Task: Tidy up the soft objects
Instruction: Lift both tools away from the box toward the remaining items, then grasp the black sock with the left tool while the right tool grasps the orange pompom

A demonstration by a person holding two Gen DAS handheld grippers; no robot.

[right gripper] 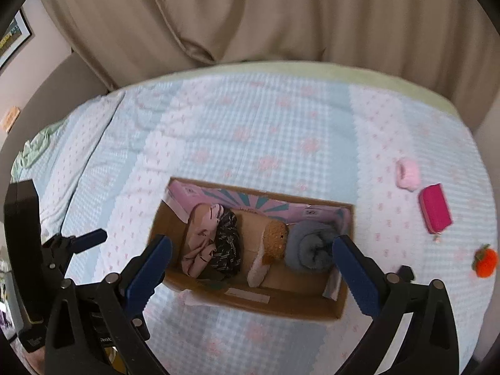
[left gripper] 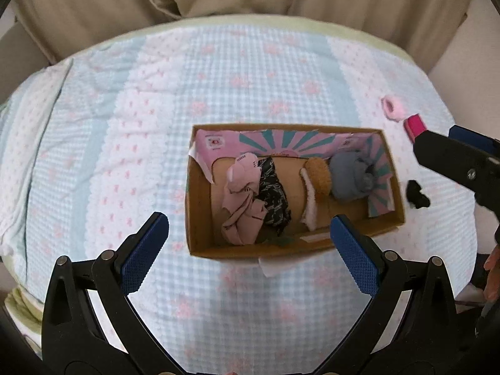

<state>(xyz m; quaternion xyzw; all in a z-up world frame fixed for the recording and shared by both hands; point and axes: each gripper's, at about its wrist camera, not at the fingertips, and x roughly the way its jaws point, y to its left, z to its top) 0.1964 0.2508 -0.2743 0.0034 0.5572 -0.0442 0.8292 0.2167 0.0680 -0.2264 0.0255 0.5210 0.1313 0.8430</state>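
**Sam:** Big tan curtain hangs at the far side, and the bed with its blue and pink cover fills the rest. Why is the cardboard box in the middle?

**Mia:** I think so both grippers can get to it. It sits open on top, so soft things can drop in.

**Sam:** What is inside?

**Mia:** From right to left: a rolled blue cloth, a brown and white plush, a dark patterned cloth and a pink cloth. They lie side by side, so there is room for more.

**Sam:** What is left out?

**Mia:** On the bed, right of the box: a bright pink pouch, a pale pink fuzzy ring, an orange knitted fruit and a small black thing.

**Sam:** And the grippers?

**Mia:** The left gripper hovers over the near edge of the box, jaws wide apart, holding nothing. The right gripper is spread wide and empty too. I guess they are ready to grab the next soft thing.
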